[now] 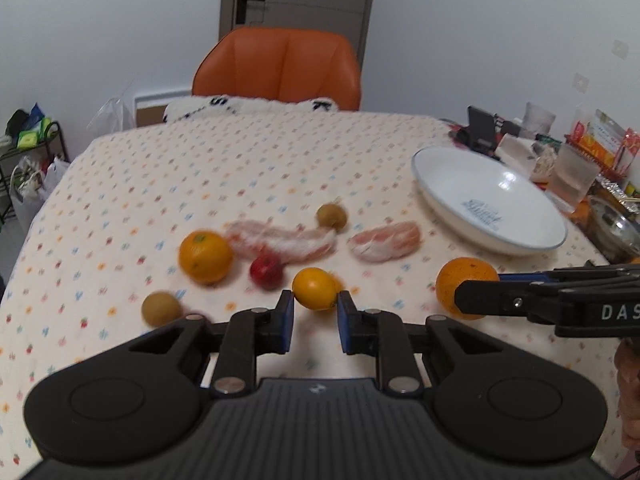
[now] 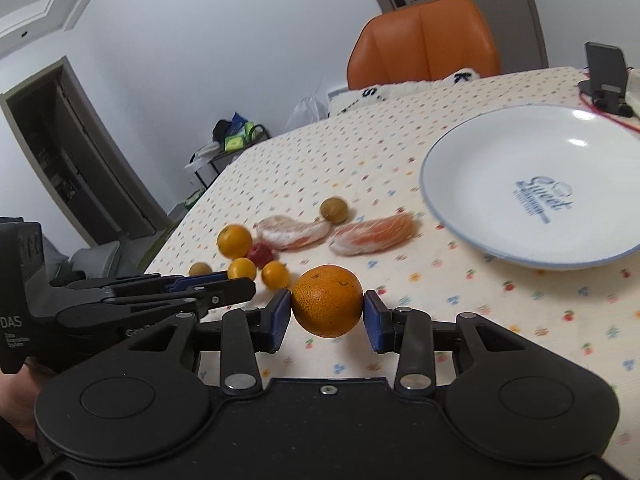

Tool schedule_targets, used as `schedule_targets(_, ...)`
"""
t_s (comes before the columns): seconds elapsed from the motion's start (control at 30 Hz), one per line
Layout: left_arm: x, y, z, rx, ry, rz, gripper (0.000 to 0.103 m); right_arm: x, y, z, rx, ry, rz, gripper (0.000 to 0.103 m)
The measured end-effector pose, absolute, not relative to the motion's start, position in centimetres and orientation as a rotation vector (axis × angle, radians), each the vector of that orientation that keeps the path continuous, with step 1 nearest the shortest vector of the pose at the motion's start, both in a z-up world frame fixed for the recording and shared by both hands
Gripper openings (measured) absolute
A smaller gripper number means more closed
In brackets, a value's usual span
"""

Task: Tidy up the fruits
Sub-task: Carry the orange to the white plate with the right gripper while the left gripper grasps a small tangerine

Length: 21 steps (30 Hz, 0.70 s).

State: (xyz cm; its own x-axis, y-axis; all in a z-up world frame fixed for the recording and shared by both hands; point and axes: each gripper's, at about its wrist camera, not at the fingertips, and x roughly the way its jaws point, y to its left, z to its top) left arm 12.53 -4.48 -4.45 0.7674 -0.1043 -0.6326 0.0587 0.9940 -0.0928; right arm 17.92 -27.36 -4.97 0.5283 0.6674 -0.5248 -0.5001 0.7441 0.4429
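Note:
My right gripper (image 2: 326, 308) is shut on a large orange (image 2: 327, 300), held just above the dotted tablecloth; the left wrist view shows this orange (image 1: 460, 276) too. My left gripper (image 1: 315, 304) pinches a small yellow fruit (image 1: 315, 286) at its fingertips. Beyond it lie another orange (image 1: 206, 256), a red fruit (image 1: 266, 272), two brown fruits (image 1: 162, 308) (image 1: 331, 216) and two peeled pink citrus pieces (image 1: 280, 240) (image 1: 384, 242). A second small yellow fruit (image 2: 275, 275) sits just past the left gripper (image 2: 250, 286). The white plate (image 2: 500, 152) at the right holds nothing.
An orange chair (image 1: 280, 68) stands at the far table edge. Cups, packets, a phone stand (image 1: 482, 130) and a metal bowl (image 1: 616, 232) crowd the table's right side. A rack with bags (image 1: 28, 140) stands on the floor at the left.

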Motion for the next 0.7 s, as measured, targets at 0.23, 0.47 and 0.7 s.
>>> schedule_targets(0.23, 13.3, -6.8, -3.0, -0.045, 0.668, -0.124, 0.021, 18.3, -30.1, -4.3, 0.295, 0.69, 0.664, 0.037)
schedule_targets(0.47, 14.5, -8.9, -2.0, -0.02, 0.649, -0.158, 0.021, 18.6, -32.8, -3.8, 0.34, 0.641, 0.608, 0.037)
schedule_targets(0.7, 15.6, -11.7, -1.5, 0.007, 0.636, -0.196, 0.021, 19.3, -35.7, -3.5, 0.374, 0.601, 0.553, 0.037)
